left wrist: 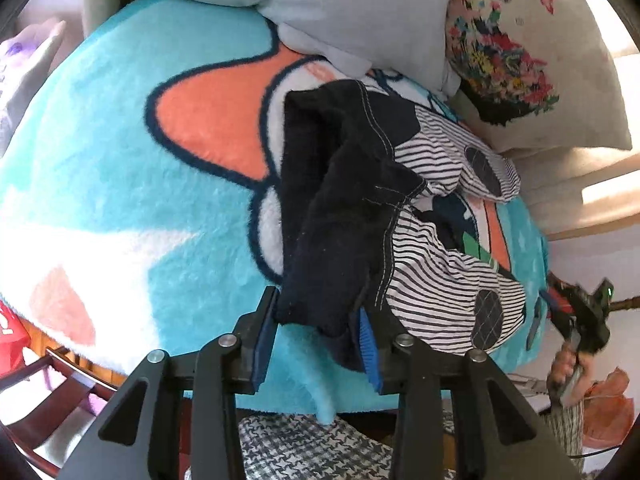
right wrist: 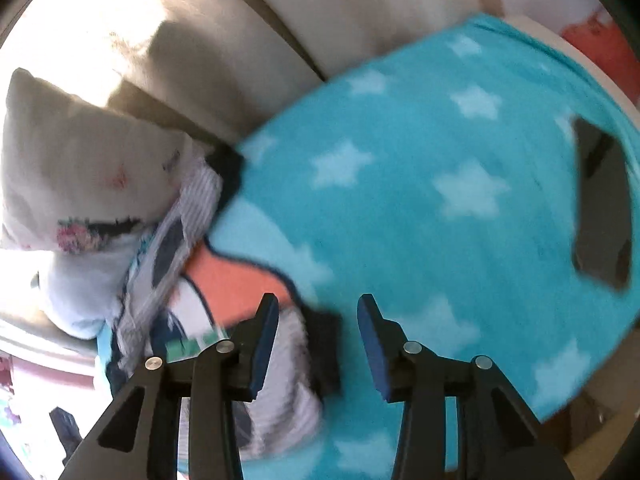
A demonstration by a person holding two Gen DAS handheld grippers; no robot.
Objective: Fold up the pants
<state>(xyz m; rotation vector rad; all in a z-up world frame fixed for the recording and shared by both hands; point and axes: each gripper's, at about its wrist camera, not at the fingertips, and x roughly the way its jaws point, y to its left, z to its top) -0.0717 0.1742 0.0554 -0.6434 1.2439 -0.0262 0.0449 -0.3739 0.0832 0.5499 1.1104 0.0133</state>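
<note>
The pants are small, black-and-white striped with dark knee patches and a wide navy waistband. They lie rumpled on a turquoise cartoon blanket. My left gripper is shut on the navy waistband edge near the blanket's front. My right gripper is open and empty above the blanket; it also shows at the far right of the left wrist view. The pants appear blurred at the left of the right wrist view, with a striped leg end just under the left finger.
A floral cushion and a pale blue pillow lie behind the pants against a beige sofa back. A dark flat object lies on the blanket at right. A houndstooth cloth lies below the blanket's front edge.
</note>
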